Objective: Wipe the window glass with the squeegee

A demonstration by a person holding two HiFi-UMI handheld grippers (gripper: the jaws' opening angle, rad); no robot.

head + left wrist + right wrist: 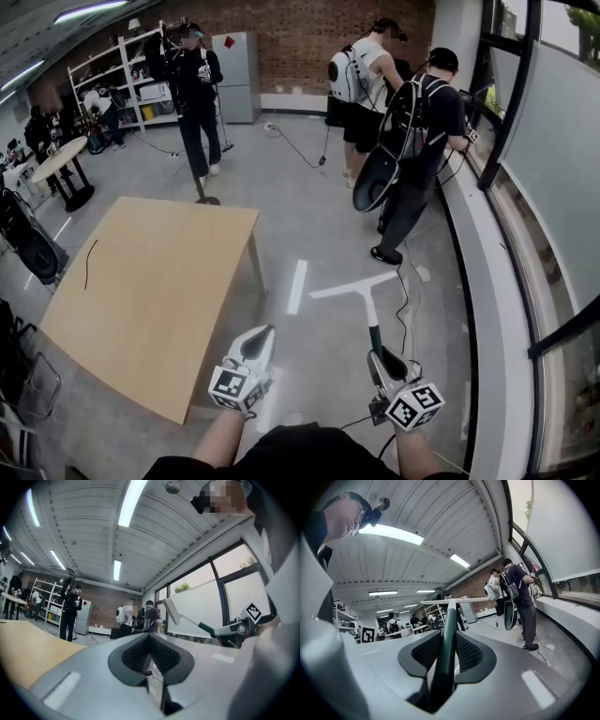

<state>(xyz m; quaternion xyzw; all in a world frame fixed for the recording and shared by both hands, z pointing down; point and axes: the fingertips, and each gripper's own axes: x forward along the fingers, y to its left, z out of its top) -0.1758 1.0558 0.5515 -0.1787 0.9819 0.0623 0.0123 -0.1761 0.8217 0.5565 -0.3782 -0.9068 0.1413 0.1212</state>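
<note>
The squeegee (368, 302) is up off the floor, low in the head view at about 5 o'clock. Its dark green handle runs up toward 12 o'clock into a white shaft, and the blade lies crosswise at the top. The right gripper (387, 364) has it: in the right gripper view both jaws are clamped hard on the green handle (448, 634), and the blade sits flat across the far end. The left gripper (256, 344) sits just beside it at 7 o'clock. Its own view shows the jaws (150, 638) pressed together with nothing between them, and the squeegee (186, 617) shows off at 2 o'clock. Out at 9 o'clock there's a bare wooden table (141, 291). The window glass (562, 159) runs down the 3 o'clock side, well apart from the blade. Two people with backpacks (417, 131) stand by the window frame at 1 o'clock, and another person (197, 94) is at 11.
</note>
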